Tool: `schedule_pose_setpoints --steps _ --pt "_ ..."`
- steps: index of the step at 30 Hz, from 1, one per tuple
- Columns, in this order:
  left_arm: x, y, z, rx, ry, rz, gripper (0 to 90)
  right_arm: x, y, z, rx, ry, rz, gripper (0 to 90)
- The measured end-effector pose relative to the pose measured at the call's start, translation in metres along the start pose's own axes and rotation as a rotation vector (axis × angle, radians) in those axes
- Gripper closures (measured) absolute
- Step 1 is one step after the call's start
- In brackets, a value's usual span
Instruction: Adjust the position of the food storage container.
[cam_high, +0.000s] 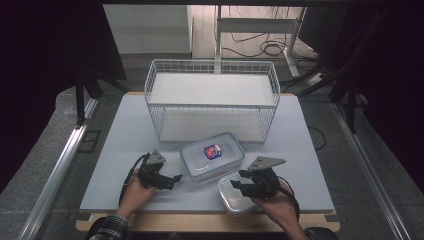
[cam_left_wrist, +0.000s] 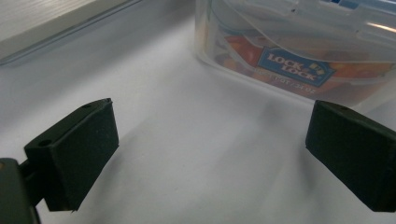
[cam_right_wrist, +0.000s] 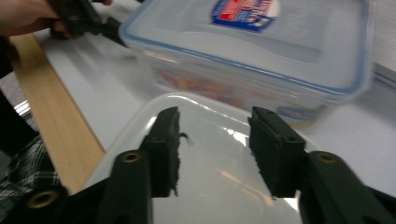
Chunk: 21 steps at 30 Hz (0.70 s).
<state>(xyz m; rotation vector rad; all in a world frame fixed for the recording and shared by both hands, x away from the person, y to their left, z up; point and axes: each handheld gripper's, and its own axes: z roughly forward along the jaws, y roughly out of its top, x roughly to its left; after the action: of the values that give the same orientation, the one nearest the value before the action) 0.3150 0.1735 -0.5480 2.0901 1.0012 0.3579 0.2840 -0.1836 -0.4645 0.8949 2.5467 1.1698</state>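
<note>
High view: we see the left gripper (cam_high: 167, 181) resting on the pale table (cam_high: 125, 135) with its jaws spread wide, just short of the near left wall of the clear rectangular plastic food box with a blue-sealed lid and a red-and-blue label (cam_high: 212, 156); the right gripper (cam_high: 241, 183) hangs above the second, smaller clear plastic container (cam_high: 231, 197) at the table's near edge, and beyond both stands the white wire basket (cam_high: 212, 95). Left gripper view: the released jaws frame bare table, and the labelled box (cam_left_wrist: 299, 51) lies ahead and toward the right-hand jaw, apart from both pads. Right gripper view: the jaws stand part-way closed with nothing between the pads (cam_right_wrist: 168, 149); the smaller container (cam_right_wrist: 205, 158) lies directly beneath them and the labelled box (cam_right_wrist: 252, 51) just beyond. We judge the step in hand to be the approach to the smaller container. The next move calls for lowering the right jaws onto its rim or wall, then clamping, while the left gripper steadies or waits.
</note>
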Motion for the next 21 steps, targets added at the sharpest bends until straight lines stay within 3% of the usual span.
schedule_pose_setpoints --steps 5,6,9,18,21 --pt "0.0 0.0 0.0 -0.001 0.0 -0.003 2.4 0.01 0.001 0.004 0.014 0.049 -0.027 69.1" --pt "0.001 0.0 0.0 -0.002 -0.001 -0.004 2.5 0.017 0.003 0.007 0.024 0.072 -0.053 77.5" --pt "0.001 0.0 0.0 -0.001 -0.002 -0.01 2.5 0.027 0.005 0.008 0.033 0.095 -0.076 85.6" --pt "0.001 0.0 0.0 0.008 0.004 -0.012 2.6 0.058 0.005 0.024 0.102 0.17 -0.123 87.9" --pt "0.002 -0.001 -0.001 -0.001 0.013 -0.008 2.5 0.068 0.003 0.03 0.155 0.126 -0.17 88.6"
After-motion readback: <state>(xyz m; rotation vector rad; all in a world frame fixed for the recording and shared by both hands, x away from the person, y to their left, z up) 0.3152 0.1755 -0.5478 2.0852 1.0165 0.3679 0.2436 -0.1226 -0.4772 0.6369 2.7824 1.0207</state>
